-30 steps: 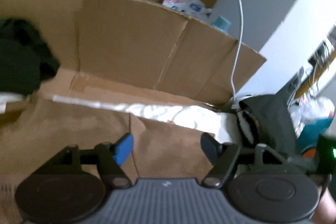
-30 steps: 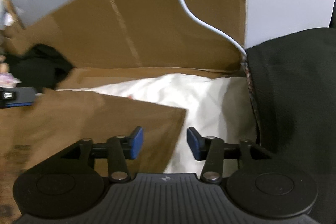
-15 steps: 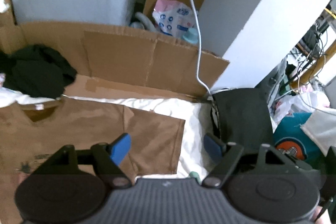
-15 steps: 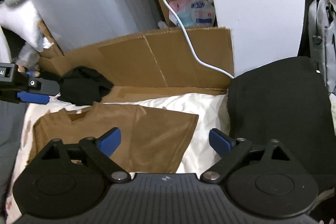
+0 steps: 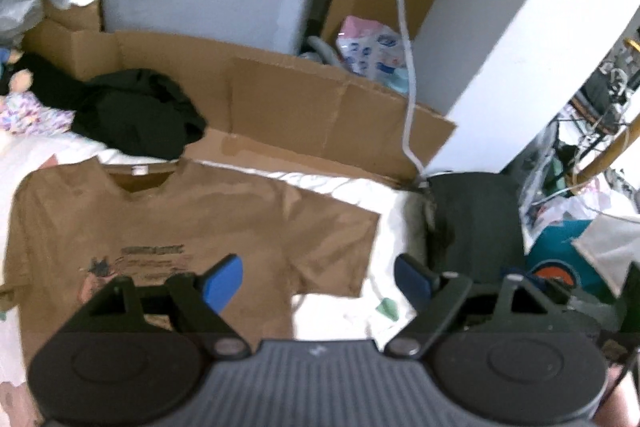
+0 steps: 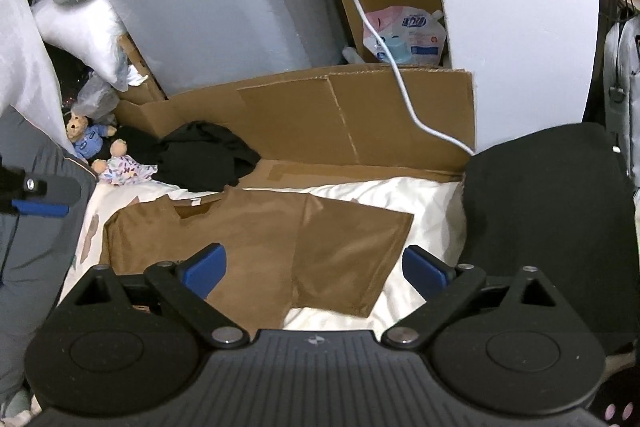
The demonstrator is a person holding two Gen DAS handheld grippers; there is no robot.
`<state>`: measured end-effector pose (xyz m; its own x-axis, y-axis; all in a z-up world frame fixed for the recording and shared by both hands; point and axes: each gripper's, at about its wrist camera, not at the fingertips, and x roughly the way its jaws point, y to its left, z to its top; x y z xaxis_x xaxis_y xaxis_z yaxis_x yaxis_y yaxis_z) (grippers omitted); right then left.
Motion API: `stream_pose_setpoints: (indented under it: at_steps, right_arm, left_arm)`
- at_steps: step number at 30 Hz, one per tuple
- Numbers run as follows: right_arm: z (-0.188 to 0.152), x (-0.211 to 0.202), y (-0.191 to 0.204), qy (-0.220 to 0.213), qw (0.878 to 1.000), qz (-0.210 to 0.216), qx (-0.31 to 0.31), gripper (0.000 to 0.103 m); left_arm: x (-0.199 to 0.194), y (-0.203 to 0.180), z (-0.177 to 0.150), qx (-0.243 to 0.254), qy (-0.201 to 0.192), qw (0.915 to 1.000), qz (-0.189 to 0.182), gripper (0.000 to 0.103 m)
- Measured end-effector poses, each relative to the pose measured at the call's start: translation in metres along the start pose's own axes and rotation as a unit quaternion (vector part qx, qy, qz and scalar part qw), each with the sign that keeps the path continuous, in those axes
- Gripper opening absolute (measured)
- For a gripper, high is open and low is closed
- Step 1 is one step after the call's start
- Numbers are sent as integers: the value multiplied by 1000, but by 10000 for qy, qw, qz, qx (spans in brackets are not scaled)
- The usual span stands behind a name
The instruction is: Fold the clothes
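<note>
Both grippers' fingers [image 5: 222,281] apart, empty, left gripper [image 5: 318,279] still widening. Shirt [image 5: 168,227] flat, frame centre. Risk: cable [image 5: 404,67] upper right snags; black garment [image 5: 136,115] crowds collar.

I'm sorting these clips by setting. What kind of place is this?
Probably a cluttered bedroom or storage room at home: a brown T-shirt lies on a white bedsheet, with teddy bears and flattened cardboard behind.

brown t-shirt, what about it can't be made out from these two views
- Hem and lower body of the brown t-shirt: hidden in both wrist views behind the tool bodies of the left tongs and the right tongs.
- Chest print: left wrist view, blurred and partly covered by a fingertip, wording unreadable.
- Neck label: too small to read.
- Far sleeve: cut off at the left wrist view's edge.
</note>
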<state>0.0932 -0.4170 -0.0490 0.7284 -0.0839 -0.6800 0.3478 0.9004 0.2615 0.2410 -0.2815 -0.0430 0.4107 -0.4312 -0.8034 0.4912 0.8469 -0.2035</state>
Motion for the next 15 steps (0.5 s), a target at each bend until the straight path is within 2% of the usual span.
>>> stream_pose_setpoints:
  at_steps: [10,15]
  right_arm:
    - [-21,-11,33,-118,9992,-374,7,98]
    - [-33,-20,45,-191,9986,-486,88,99]
  left_arm:
    - [-21,67,-12,571,-290,9977,233,86]
    - [-33,97,-31,480,-375,9981,127,86]
